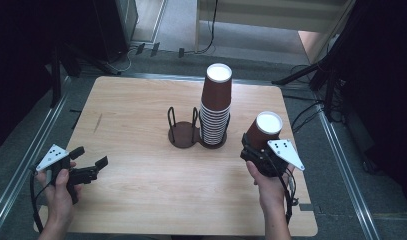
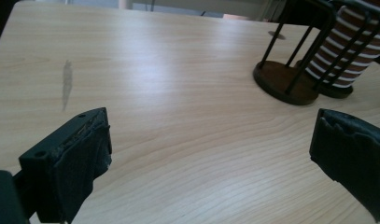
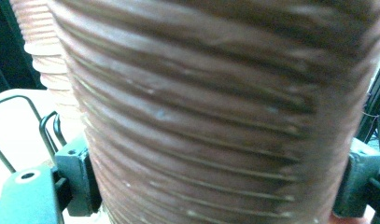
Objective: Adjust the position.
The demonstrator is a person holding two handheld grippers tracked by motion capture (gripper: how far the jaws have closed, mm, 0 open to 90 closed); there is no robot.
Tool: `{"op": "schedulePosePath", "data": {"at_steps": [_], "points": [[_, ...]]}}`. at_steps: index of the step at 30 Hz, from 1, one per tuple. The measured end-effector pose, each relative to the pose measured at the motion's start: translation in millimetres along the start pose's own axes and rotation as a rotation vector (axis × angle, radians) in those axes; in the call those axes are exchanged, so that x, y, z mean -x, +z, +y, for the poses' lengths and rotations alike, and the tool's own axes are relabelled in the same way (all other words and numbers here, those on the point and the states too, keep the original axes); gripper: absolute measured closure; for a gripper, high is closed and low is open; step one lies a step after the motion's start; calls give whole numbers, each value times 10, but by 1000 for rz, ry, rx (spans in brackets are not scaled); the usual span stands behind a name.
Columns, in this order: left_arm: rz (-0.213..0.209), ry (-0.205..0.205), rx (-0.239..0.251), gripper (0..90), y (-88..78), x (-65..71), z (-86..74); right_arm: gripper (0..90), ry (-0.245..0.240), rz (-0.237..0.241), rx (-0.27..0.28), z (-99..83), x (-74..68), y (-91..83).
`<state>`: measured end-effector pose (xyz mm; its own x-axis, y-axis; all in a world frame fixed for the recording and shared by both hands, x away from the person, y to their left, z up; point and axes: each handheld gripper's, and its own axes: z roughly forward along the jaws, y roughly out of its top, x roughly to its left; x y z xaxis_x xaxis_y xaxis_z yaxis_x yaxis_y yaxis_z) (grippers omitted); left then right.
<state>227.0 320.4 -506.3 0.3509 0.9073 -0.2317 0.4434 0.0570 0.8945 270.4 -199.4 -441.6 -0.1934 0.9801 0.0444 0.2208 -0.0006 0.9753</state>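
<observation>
Since the right hand-held gripper (image 1: 257, 148) already clamps a brown paper cup (image 1: 264, 130) upside down, white base up and tilted, just right of the cup stack (image 1: 215, 106), the step is best done by squaring the cup upright and keeping the squeeze gentle so its ribbed wall does not buckle. From above, the right forearm rises from the bottom edge, wrist cocked inward; the left hand-held gripper (image 1: 89, 159) hovers low over the counter (image 1: 141, 110), wide and empty. Along the left one, parted pads frame the empty wire holder (image 2: 290, 70). Along the right one, the cup wall (image 3: 201, 121) sits pinched between both pads.
</observation>
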Motion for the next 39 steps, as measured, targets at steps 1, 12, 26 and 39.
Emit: {"op": "schedulePosePath", "data": {"at_steps": [1, 12, 26, 39], "points": [[-6, 5, -1, 0, 7, 24, 21, 129, -9, -2, -2, -12, -3, 5], [-93, 76, -6, 0, 204, 328, 286, 129, -15, 23, -28, -100, -94, 37], [-213, 160, -22, 0, 425, 708, 514, 129, -71, 43, -58, -210, -220, 100], [-358, 229, -85, 0, 568, 1033, 451, 129, -149, 59, -88, -355, -428, 152]]}}
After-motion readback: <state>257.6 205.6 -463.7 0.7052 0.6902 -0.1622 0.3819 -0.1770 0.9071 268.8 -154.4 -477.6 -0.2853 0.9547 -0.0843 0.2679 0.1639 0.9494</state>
